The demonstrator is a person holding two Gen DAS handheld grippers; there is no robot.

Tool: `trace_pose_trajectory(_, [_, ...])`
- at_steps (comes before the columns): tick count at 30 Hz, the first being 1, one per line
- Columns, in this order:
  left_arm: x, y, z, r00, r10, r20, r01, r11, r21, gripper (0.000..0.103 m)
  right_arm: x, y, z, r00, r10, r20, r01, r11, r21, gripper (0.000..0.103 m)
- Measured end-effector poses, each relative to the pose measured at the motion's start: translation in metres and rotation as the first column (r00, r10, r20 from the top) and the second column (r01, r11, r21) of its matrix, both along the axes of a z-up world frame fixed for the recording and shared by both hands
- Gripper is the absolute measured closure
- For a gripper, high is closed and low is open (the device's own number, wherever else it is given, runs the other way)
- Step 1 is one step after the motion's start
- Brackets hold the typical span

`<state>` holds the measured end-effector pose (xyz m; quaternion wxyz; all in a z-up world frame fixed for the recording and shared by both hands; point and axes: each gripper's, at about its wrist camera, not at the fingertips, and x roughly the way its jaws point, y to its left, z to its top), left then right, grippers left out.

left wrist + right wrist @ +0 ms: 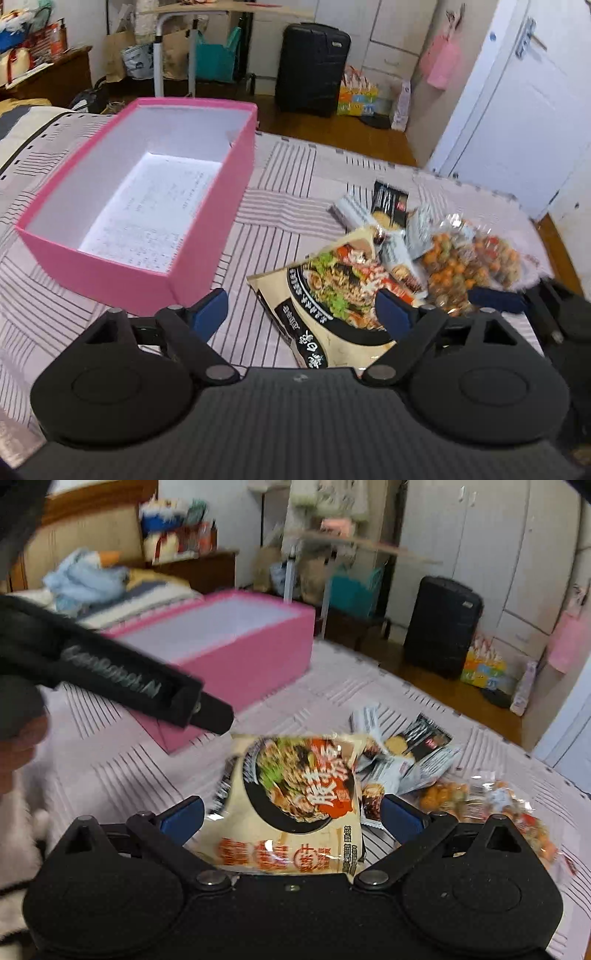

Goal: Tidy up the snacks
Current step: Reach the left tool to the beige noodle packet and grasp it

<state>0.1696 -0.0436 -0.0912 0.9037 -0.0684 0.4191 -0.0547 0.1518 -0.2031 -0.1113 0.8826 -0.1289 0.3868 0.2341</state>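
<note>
An empty pink box (218, 192) with a white inside stands on the striped bedspread, also in the right wrist view (258, 653). A pile of snacks lies to its right: a cream noodle packet (332, 295) (295, 805), a clear bag of orange and green snacks (469, 266) (491, 805), and small grey and black sachets (388, 206) (417, 753). My left gripper (303, 310) is open, over the noodle packet's left edge. My right gripper (291, 818) is open with the noodle packet between its fingers; it shows at the right edge of the left wrist view (498, 299).
The striped bedspread (288, 199) covers the bed. Beyond its far edge are wooden floor, a black suitcase (310, 70), a folding table, bags and white wardrobes. Pillows and a blue cloth (85, 579) lie at the head of the bed.
</note>
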Motion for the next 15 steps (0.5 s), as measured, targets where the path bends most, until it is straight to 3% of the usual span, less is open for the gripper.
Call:
trace_pose_trajectory(3, [0.005,-0.004,-0.025,0.999,-0.029,-0.021,0.029,1.0,-0.006,0.024,0.014,-0.015,-0.023,0.997,-0.03,-0.075,0.036,0.996,0.082,0.001])
trace_pose_trajectory(6, [0.019,-0.011,-0.047,0.998,0.016,-0.056,-0.017,1.0,-0.012,0.026,0.028,-0.041,-0.041,0.982,-0.039,-0.185,0.086,0.964,0.252,0.001])
trace_pose_trajectory(8, [0.028,-0.017,-0.058,0.998,0.031,-0.059,-0.03,0.999,0.017,0.027,0.04,-0.052,-0.05,0.963,-0.089,-0.255,0.164,0.943,0.291,0.001])
trace_pose_trajectory(10, [0.033,-0.017,-0.069,0.995,0.044,-0.095,-0.041,0.999,0.033,0.026,0.042,-0.057,-0.052,0.954,-0.087,-0.288,0.179,0.933,0.312,0.001])
trace_pose_trajectory(15, [0.04,0.009,-0.085,0.966,0.096,-0.242,-0.135,0.979,-0.151,0.025,0.031,-0.039,-0.059,0.957,-0.008,-0.289,0.085,0.963,0.256,0.001])
